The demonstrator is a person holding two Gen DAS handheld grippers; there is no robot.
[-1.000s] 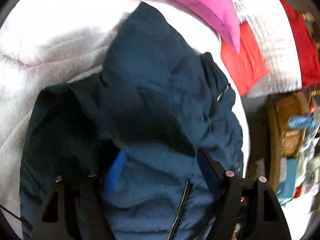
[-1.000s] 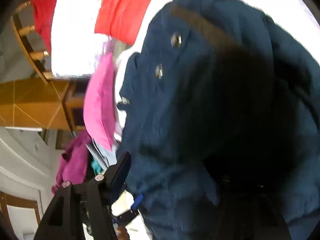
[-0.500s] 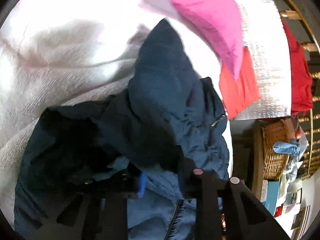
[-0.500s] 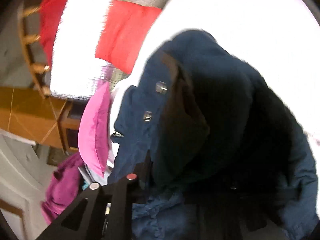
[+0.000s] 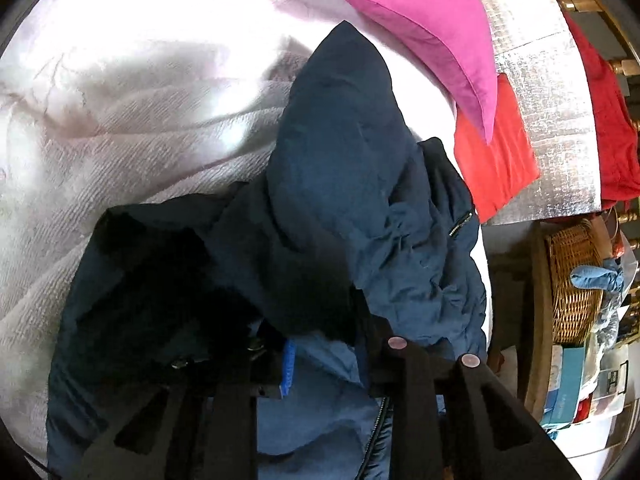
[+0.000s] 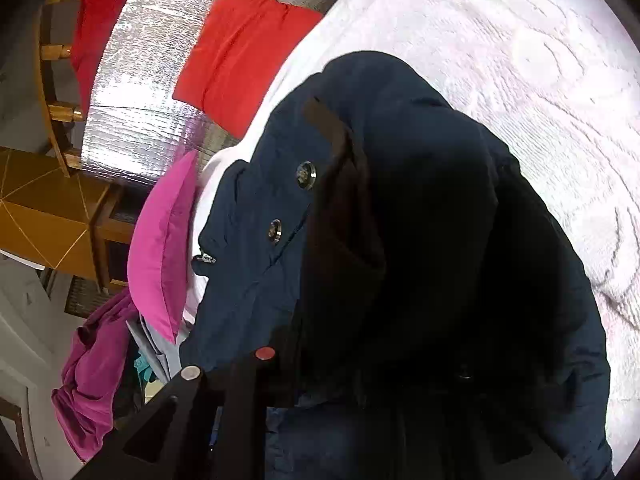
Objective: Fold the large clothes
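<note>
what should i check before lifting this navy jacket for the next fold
1. left gripper has jacket cloth between its fingers: ok, though the jaws are opening slightly, so recheck the hold.
2. right gripper clamped on the navy jacket: ok, cloth bunches at the one finger that shows; the other finger is hidden by cloth.
3. Jacket lies on the white bedspread with bare bedspread beside it: ok.
4. pink pillow clear of the jacket: cannot tell, it sits close past the jacket's far end.
5. Snaps and zipper free of snags: cannot tell.
</note>
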